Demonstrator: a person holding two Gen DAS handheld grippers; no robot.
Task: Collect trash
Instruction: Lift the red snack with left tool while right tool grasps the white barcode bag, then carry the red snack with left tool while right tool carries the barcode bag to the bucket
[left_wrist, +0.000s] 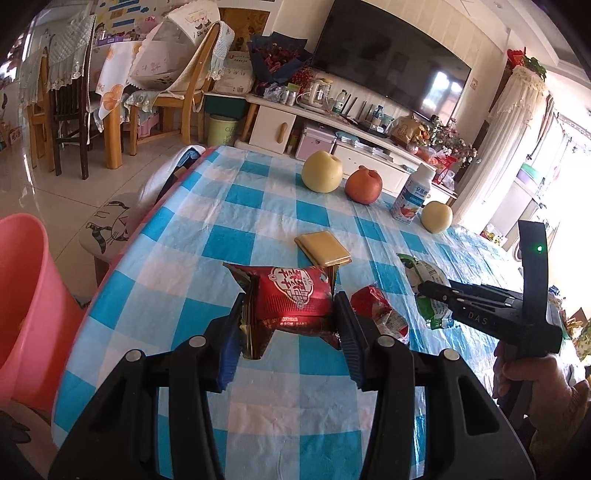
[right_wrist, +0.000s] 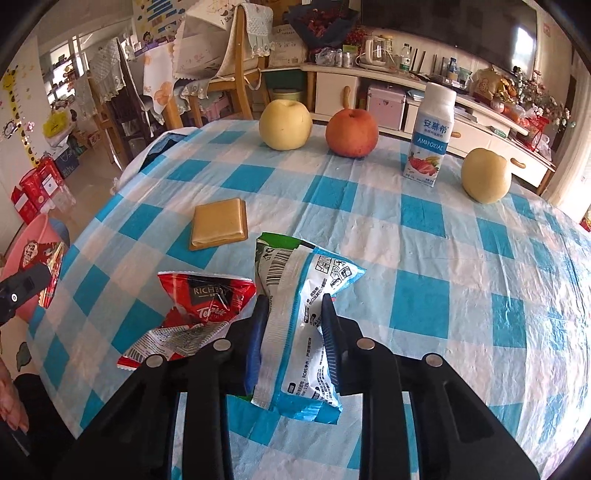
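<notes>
My left gripper (left_wrist: 291, 306) is shut on a red snack packet (left_wrist: 295, 291), held a little above the checked tablecloth (left_wrist: 229, 206). My right gripper (right_wrist: 293, 299) is shut on a blue-and-white wrapper (right_wrist: 306, 280) with a barcode and a green end. In the left wrist view the right gripper (left_wrist: 423, 288) comes in from the right with that wrapper (left_wrist: 428, 271). A crumpled red wrapper (right_wrist: 207, 295) lies on the cloth just left of the right gripper, also seen as the red wrapper (left_wrist: 376, 310). A pink bin (left_wrist: 22, 295) stands off the table's left edge.
A flat yellow packet (right_wrist: 219, 223) lies mid-table. At the far side stand a large pear (right_wrist: 284, 125), a red apple (right_wrist: 352, 133), a yoghurt bottle (right_wrist: 430, 136) and a smaller pear (right_wrist: 485, 175). A person's hand (left_wrist: 532, 373) grips the right tool's handle. Chairs and a TV cabinet lie beyond.
</notes>
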